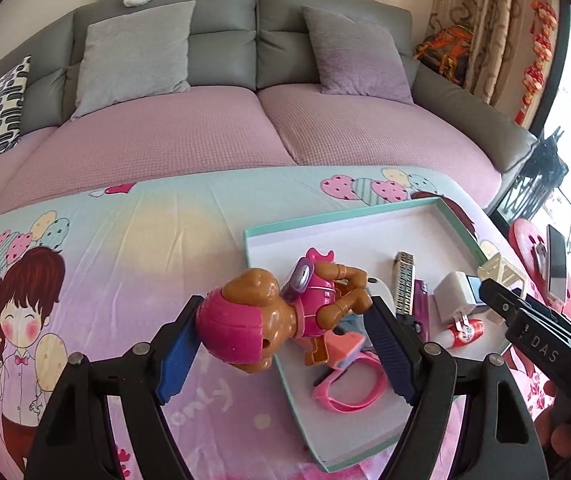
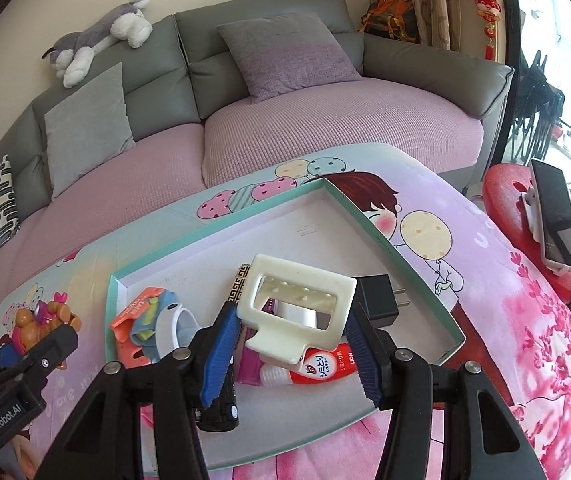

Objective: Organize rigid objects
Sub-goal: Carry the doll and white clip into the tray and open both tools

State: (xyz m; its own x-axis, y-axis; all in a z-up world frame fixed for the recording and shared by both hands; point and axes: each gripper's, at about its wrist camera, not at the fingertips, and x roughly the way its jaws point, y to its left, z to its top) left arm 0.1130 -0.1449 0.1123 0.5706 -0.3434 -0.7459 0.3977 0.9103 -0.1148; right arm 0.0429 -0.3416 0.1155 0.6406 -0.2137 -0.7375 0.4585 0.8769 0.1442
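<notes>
Now brown-pink toy dog (image 1: 285,312), cream hair claw (image 2: 297,312).

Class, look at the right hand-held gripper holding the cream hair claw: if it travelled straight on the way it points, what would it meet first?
Probably the black charger in the tray, just beyond the hair claw that the right hand-held gripper holds; depth is unclear.

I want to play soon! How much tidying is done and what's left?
Done: a harmonica, a charger, a tube and pink glasses already lie in the tray. In hand: the left gripper holds the puppy toy, the right gripper a cream hair clip. Left: putting both down.
</notes>
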